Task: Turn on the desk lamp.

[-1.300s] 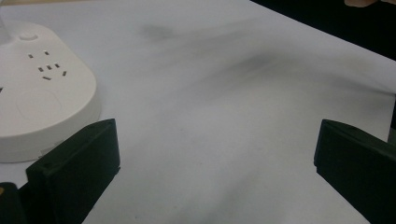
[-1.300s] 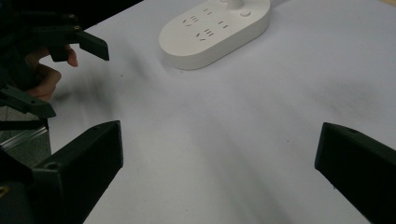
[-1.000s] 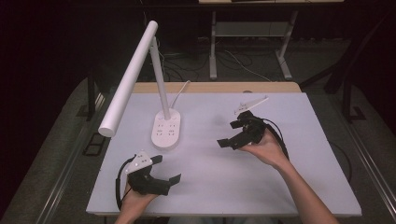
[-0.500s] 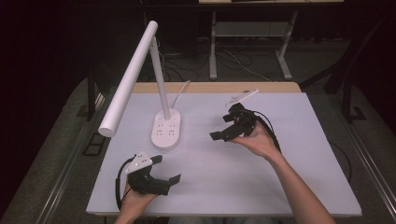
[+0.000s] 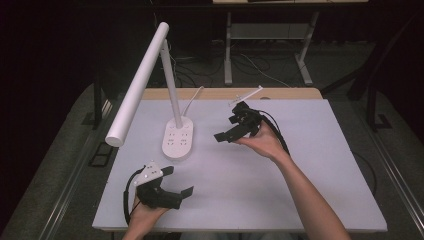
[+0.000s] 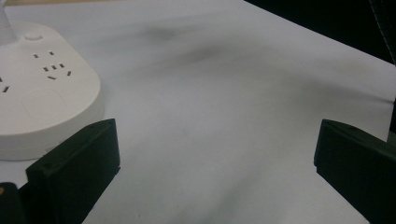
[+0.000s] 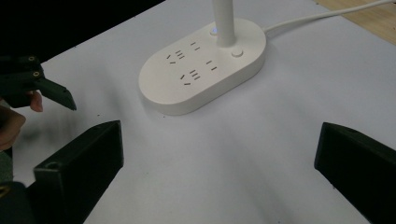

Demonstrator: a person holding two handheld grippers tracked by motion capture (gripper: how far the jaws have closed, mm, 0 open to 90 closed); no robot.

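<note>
A white desk lamp [image 5: 177,137] is seen standing on the left half of the white tabletop [image 5: 300,190], with sockets on its oval base and a long white head stretched out to the left. The right tool [image 5: 235,131] is held above the tabletop, just to the right of the base, and is pointed at it; its jaws are spread wide and nothing is held between them. The left tool [image 5: 175,192] is kept low near the front edge, also spread wide and empty, with the base just beside its left jaw.
</note>
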